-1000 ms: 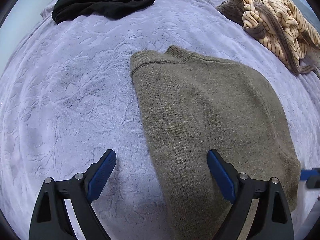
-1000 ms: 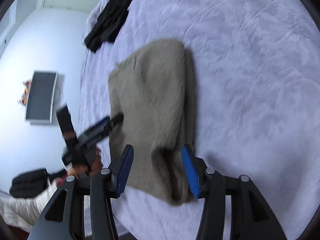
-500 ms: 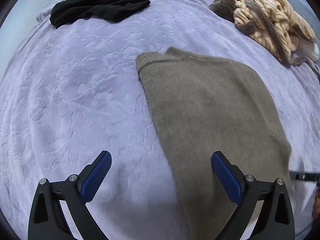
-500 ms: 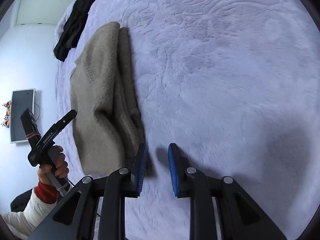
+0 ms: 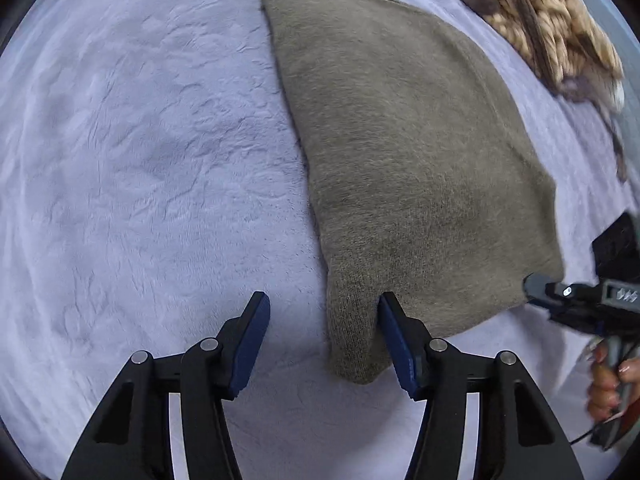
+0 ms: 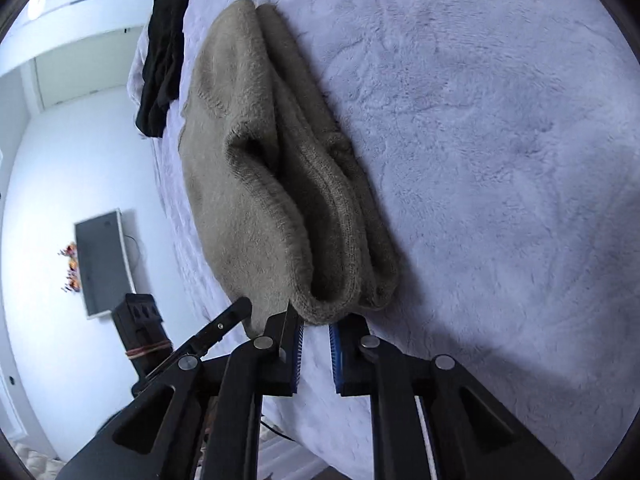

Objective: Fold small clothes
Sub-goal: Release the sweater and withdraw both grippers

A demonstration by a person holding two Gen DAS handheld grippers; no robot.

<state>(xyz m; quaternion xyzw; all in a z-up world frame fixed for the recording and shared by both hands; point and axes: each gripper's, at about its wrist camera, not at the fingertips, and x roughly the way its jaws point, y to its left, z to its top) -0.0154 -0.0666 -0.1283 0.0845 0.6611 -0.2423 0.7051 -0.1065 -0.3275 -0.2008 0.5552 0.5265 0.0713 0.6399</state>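
Note:
An olive knit sweater [image 5: 408,160] lies folded lengthwise on the lilac bedspread [image 5: 140,160]. My left gripper [image 5: 324,340] is open, its jaws either side of the sweater's near left corner, the right finger touching the cloth. In the right wrist view the sweater [image 6: 256,184] shows stacked folded layers at its near end. My right gripper [image 6: 314,344] has its jaws narrowly apart just before that folded edge, with no cloth between them. It also shows at the right edge of the left wrist view [image 5: 536,292].
A striped tan and brown garment [image 5: 536,20] lies heaped at the far right of the bed. A black garment [image 6: 164,56] lies at the far end. The bed's edge runs along the left of the right wrist view, with a wall television [image 6: 104,264] beyond.
My left gripper has dropped down and forward to the sweater's near corner and narrowed its opening. My right gripper has moved up to the folded edge, jaws still narrow.

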